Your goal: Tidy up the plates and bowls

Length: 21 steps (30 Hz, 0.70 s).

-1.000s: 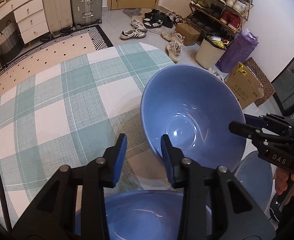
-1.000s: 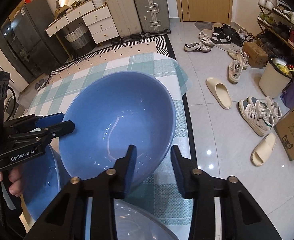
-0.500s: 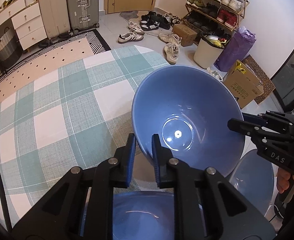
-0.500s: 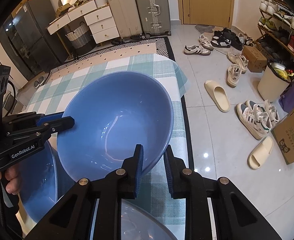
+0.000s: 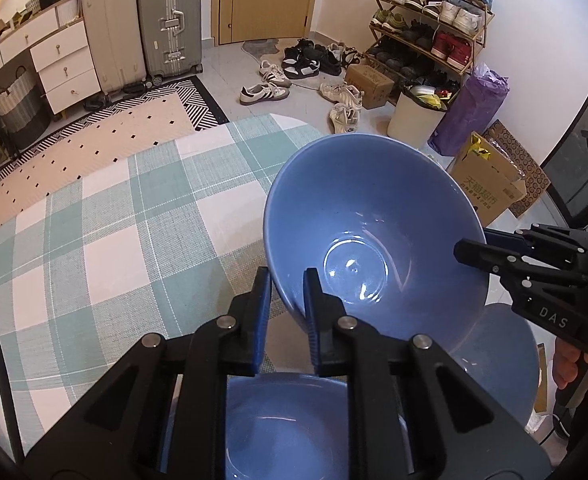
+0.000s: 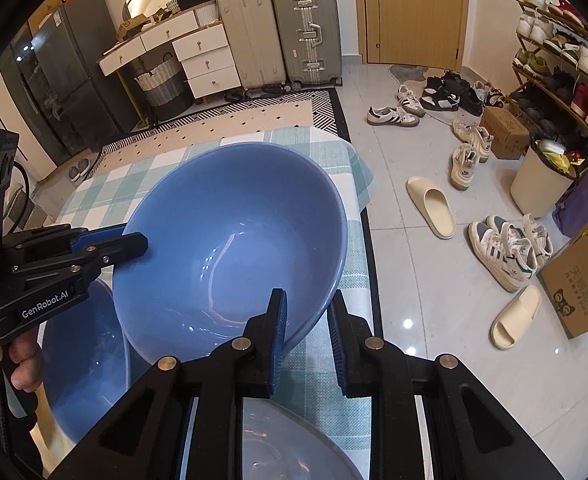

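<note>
Between both tongs, left (image 5: pixel 285 292) and right (image 6: pixel 308 320), hangs the blue bowl (image 5: pixel 374 232), rim clamped.

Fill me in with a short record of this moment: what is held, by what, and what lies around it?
Held item: large blue bowl, tilted, lifted above the table
Left hand-held gripper: shut on the bowl's near rim; jaws have just been closing
Right hand-held gripper: shut on the opposite rim; jaws have just been closing
Below: second blue bowl and blue plate
Surface: green-and-white checked tablecloth
Background: suitcases, shoe rack, loose shoes on the floor
</note>
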Tool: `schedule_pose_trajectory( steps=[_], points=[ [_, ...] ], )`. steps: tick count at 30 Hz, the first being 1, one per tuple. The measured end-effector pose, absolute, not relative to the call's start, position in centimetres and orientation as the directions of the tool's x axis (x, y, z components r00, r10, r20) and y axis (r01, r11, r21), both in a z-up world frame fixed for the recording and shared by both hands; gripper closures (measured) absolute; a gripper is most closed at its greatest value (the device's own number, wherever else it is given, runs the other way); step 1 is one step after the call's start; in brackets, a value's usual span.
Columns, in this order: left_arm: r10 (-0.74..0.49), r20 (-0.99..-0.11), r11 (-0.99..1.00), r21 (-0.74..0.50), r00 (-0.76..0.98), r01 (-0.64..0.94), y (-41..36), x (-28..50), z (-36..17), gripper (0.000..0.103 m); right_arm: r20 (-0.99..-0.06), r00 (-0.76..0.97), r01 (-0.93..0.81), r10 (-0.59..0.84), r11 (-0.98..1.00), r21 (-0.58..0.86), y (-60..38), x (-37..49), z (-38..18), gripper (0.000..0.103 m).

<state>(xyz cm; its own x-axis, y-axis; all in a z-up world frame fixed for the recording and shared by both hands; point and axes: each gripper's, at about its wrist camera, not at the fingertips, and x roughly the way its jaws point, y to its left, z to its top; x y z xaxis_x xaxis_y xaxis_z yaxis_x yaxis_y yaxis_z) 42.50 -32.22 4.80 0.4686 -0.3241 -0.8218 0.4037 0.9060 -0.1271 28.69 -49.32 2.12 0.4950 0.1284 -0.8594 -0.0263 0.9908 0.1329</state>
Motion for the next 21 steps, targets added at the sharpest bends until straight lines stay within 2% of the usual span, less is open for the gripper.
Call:
schedule_pose_trajectory(
  steps=[21],
  points=[
    [-0.337, -0.765, 0.91, -0.115, 0.549, 0.399, -30.0, 37.3, 10.8, 0.09, -0.816, 0.564, -0.057, 0.125, 0.992, 0.112, -47.4, 25.4, 6.8, 0.082]
  ],
)
